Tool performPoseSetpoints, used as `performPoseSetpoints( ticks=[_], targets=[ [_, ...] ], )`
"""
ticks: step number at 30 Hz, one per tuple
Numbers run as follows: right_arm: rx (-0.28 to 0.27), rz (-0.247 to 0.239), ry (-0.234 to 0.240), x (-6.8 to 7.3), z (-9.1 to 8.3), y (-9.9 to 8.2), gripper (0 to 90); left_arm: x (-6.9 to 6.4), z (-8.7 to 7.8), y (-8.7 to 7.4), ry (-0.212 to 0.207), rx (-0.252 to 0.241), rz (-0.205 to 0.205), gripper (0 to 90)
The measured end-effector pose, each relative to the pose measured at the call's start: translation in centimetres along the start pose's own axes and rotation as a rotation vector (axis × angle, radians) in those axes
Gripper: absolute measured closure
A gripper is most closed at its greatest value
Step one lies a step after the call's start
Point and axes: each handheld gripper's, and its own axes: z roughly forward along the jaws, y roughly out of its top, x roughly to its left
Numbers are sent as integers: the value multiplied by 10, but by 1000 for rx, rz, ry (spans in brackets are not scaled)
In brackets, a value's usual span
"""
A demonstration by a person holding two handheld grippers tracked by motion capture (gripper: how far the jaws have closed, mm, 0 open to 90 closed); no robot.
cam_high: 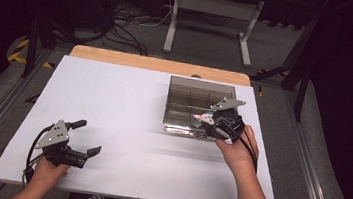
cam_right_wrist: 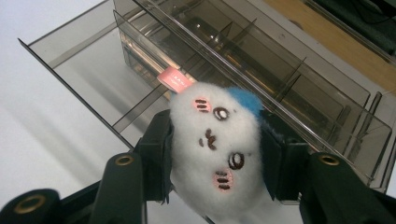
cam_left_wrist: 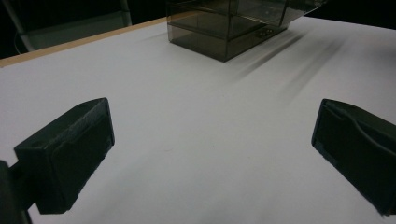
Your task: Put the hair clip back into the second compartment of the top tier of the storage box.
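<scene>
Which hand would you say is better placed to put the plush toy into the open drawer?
Right: the right gripper already clamps the plush toy above the organizer's open drawer; the left gripper rests open, far off.

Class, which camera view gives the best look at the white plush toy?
The right gripper view: the white plush toy sits close up, face visible, clamped in the right tool. The high view shows a tiny pale speck; the left gripper view gives nothing of it.
</scene>
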Motion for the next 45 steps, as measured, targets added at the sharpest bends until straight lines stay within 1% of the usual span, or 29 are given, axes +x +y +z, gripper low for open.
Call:
performPoseSetpoints(
  ticks=[5, 11, 21, 39, 43, 44, 45],
  targets=[
    [13, -4, -1, 0, 4, 1, 513, 0, 0, 0, 0, 1, 1, 0],
    [36, -13, -14, 1, 10, 2, 513, 0, 0, 0, -1, 1, 1, 0],
    [54, -20, -20, 2, 17, 4, 508, 0, 0, 0, -2, 1, 1, 0],
    [65, -22, -27, 6, 25, 7, 493, 0, 0, 0, 0, 2, 3, 0],
    [68, -28, -33, 8, 26, 8, 470, 0, 0, 0, 0, 1, 2, 0],
    [68, -30, -34, 8, 26, 8, 461, 1, 0, 0, 1, 2, 7, 0],
    [64, -30, -32, 8, 26, 8, 448, 0, 0, 0, 0, 1, 1, 0]
  ],
)
